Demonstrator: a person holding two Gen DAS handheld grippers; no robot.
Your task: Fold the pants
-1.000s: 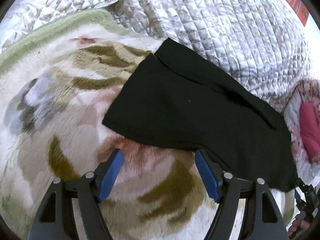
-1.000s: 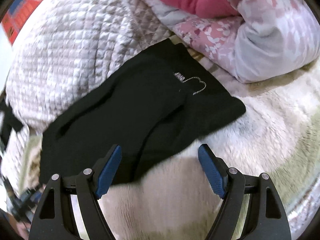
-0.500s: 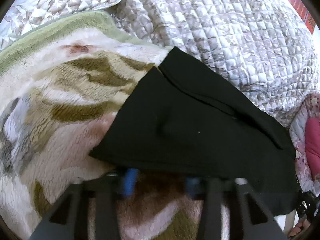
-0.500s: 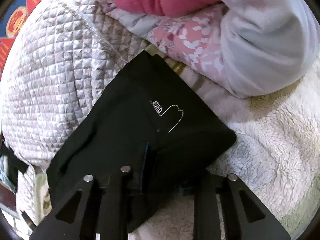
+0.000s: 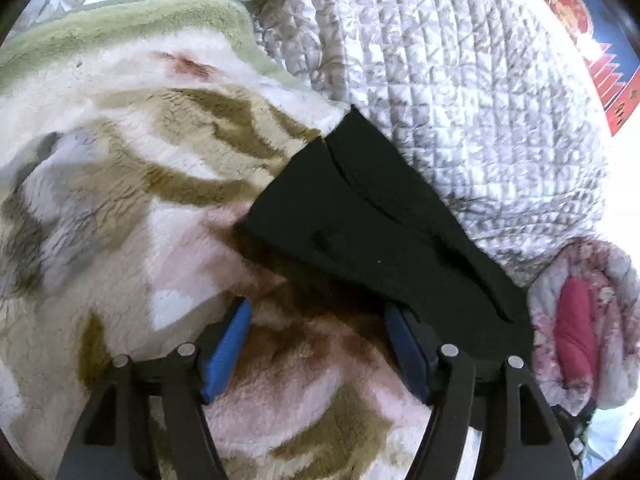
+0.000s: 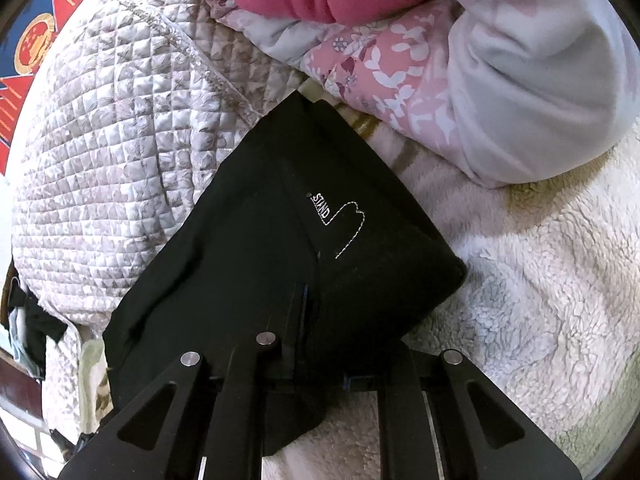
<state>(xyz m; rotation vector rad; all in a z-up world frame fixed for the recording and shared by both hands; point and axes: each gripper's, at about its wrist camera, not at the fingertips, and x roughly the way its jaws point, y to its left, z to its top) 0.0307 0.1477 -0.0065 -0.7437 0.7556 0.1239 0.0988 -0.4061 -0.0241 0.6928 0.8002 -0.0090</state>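
One pair of black pants (image 5: 372,232), two hand-held grippers, left (image 5: 316,344) and right (image 6: 316,336), one fleece blanket (image 5: 120,208), one quilt (image 5: 460,92), one floral duvet (image 6: 460,60).

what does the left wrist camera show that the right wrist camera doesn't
Left wrist only: the left tongs open, blue pads apart over the olive-patterned fleece blanket. Right wrist only: the right tongs shut on the black pants, and white STAND stitching. Both: the pants, grey quilt and pink floral bedding.
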